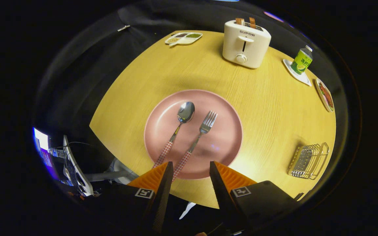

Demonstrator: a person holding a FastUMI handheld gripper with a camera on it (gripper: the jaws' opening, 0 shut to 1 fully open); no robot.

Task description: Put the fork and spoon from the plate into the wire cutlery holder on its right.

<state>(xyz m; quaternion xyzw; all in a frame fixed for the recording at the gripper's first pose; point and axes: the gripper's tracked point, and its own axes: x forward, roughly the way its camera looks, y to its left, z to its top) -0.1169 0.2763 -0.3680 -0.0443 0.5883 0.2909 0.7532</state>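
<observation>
My claw (190, 167) is spread wide and holds nothing. Its two fingers hang over the near rim of the pink plate (226, 131). The spoon (177, 129) and fork (197, 139) lie side by side on the plate, just ahead. The wire cutlery holder (308, 160) sits off to the right on the yellow table (274, 108).

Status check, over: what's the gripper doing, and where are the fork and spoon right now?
Gripper open, empty, above pink round plate near edge. Steel spoon and steel fork lie on plate. Wire cutlery holder right, path unobstructed.
</observation>
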